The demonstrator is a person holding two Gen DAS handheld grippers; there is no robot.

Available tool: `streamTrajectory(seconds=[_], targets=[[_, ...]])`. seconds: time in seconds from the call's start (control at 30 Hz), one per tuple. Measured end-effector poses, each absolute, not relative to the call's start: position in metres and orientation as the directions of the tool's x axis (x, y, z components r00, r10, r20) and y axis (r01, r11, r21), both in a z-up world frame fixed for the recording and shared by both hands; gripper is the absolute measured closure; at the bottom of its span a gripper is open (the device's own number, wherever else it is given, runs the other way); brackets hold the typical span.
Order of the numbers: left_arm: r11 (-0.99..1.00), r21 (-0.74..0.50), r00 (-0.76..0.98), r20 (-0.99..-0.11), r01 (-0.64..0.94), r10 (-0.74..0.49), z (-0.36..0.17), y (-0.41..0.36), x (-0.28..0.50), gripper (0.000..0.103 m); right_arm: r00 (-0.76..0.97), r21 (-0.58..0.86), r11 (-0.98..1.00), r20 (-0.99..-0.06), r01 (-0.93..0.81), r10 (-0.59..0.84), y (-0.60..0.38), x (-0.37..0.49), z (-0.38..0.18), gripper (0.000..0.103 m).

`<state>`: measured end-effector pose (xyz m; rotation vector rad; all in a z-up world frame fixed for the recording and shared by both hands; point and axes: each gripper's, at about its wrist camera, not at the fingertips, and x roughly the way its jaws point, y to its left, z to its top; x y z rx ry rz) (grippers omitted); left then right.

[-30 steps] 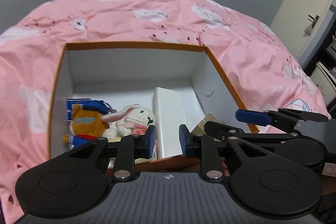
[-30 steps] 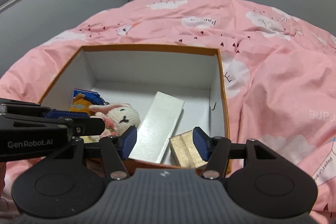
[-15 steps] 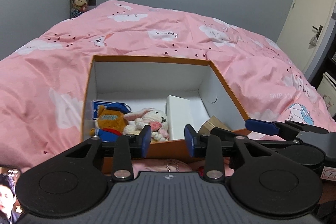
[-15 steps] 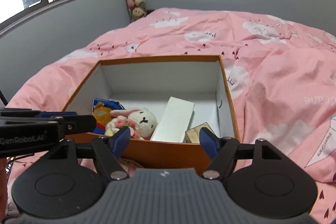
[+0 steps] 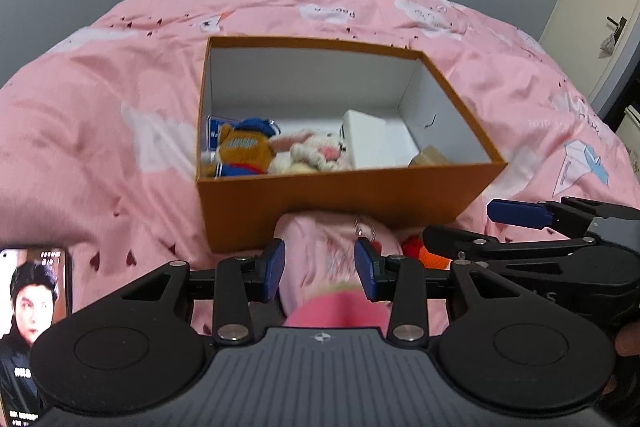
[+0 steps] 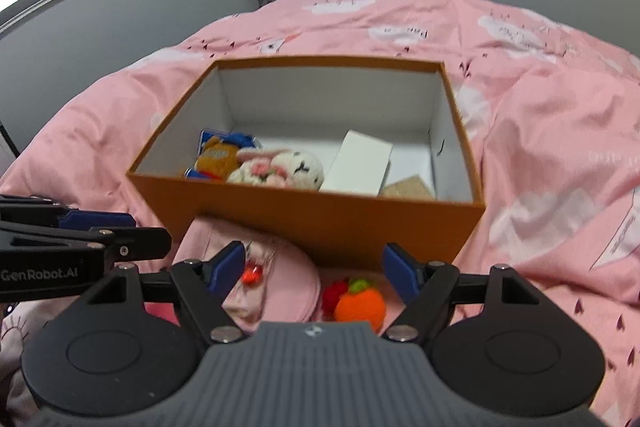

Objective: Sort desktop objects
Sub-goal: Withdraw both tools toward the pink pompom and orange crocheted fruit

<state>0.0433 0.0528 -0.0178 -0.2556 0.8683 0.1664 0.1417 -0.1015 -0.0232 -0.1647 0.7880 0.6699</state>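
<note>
Sorting partly done, loose items left in front of box

Box [image 6: 320, 223] of orange card at centre of both views, open-topped, on pink bedspread [image 6: 560, 131]. Already inside, from left to right in right wrist view: blue card [image 6: 208, 137], orange-and-blue plush [image 6: 214, 161], white rabbit plush [image 6: 288, 167], white carton [image 6: 360, 165] lying aslant, tan block [image 6: 408, 187] in lower right corner. Far half of box floor bare, so room enough for more.

Still outside, just before near wall of box, at lower centre of frame: pink pouch [image 6: 280, 283] with small orange-red charm [image 6: 252, 273] on it, and beside it crocheted orange fruit [image 6: 360, 305] touching something red [image 6: 334, 293], too small to name. Phone [image 5: 32, 315] with lit screen at lower left of left wrist view, apart from the rest; whether part of the sorting, cannot tell.

Left gripper [image 5: 320, 269] over pink pouch, fingers moderately apart, pouch fabric seen between them but not pinched. Right gripper [image 6: 314, 269] above pouch and fruit, fingers wide apart, holding nothing.

Judged about halfway: five things boxed, at least two or three left to lift in. Likely next: pouch or fruit.
</note>
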Motion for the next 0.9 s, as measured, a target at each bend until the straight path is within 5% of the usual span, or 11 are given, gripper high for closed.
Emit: streamTrajectory(seconds=[0.33, 0.57, 0.73, 0.9], targets=[[0.98, -0.156, 0.606, -0.794, -0.127, -0.048, -0.011, 0.064, 0.031, 0.04, 0.474, 0.101, 0.77, -0.736, -0.629, 0.484, -0.101, 0.124, -0.033, 0.026], [0.976, -0.205, 0.575, -0.808, -0.073, -0.126, -0.01, 0.072, 0.026, 0.039, 0.45, 0.11, 0.767, -0.753, -0.633, 0.48, -0.1, 0.124, -0.038, 0.027], [0.98, -0.196, 0.534, -0.831, -0.016, -0.158, -0.021, 0.055, 0.03, 0.037, 0.438, 0.114, 0.774, -0.769, -0.623, 0.466, -0.099, 0.127, -0.042, 0.042], [0.984, -0.174, 0.514, -0.847, -0.032, -0.133, -0.037, 0.043, 0.035, 0.035, 0.432, 0.127, 0.779, -0.772, -0.614, 0.466, -0.103, 0.128, -0.044, 0.042]])
